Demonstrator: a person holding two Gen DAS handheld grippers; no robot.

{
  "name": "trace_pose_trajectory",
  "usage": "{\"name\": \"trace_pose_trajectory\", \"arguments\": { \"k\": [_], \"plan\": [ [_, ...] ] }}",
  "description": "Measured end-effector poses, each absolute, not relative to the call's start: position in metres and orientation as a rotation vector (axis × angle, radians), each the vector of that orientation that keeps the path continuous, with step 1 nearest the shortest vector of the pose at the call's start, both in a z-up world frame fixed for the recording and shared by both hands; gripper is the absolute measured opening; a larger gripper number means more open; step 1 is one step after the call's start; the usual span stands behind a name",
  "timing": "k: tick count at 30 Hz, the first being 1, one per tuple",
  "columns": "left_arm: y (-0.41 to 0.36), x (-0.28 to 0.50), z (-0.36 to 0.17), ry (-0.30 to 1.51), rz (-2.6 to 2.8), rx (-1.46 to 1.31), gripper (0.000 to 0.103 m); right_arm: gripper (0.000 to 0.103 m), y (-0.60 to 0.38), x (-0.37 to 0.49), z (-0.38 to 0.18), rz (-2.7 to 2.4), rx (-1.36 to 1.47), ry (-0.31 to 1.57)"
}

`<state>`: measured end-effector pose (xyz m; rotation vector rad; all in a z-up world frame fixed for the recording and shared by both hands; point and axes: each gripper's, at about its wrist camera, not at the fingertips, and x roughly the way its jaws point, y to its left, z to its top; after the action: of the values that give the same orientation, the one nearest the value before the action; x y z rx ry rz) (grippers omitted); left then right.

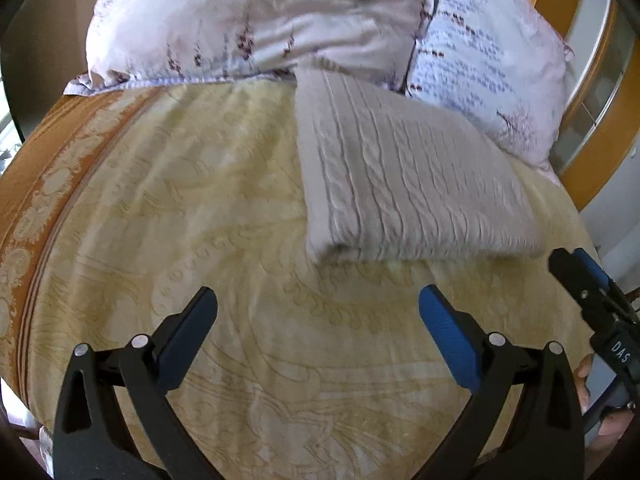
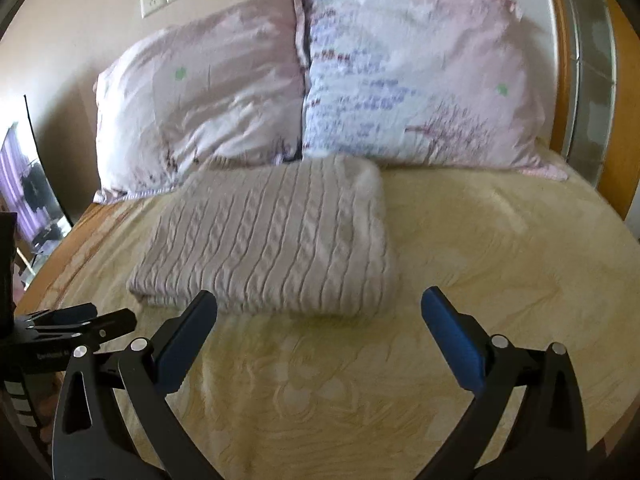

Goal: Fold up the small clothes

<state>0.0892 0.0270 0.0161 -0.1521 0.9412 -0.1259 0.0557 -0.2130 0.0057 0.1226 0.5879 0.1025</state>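
Both tongs, left tongs (image 1: 318, 304) and right tongs (image 2: 319, 304), gape empty just short of the folded sweater (image 2: 272, 240) on the bed (image 2: 480, 240). Folding looks finished; next likely another garment.

Left gripper (image 1: 318, 300) is held wide open, nothing between its fingers, angled steeply downward. Right gripper (image 2: 319, 300) is likewise spread wide and empty, angled less steeply. Part of a hand (image 1: 585, 376) is seen behind the right gripper.
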Motion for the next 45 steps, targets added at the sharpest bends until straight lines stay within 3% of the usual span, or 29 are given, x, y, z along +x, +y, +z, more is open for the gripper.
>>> {"name": "trace_pose_trajectory", "arguments": {
  "k": [11,28,45],
  "plan": [
    [0.006,0.097,0.006,0.977,-0.064,0.042,0.101,0.102,-0.198,0.066,-0.017,0.045,0.051,0.686],
    [0.007,0.111,-0.001,1.024,-0.034,0.046,0.101,0.102,-0.195,0.082,-0.034,-0.017,0.023,0.822],
    [0.008,0.109,-0.002,1.010,-0.043,0.046,0.101,0.102,-0.196,0.082,-0.033,-0.023,0.030,0.822]
  ]
}}
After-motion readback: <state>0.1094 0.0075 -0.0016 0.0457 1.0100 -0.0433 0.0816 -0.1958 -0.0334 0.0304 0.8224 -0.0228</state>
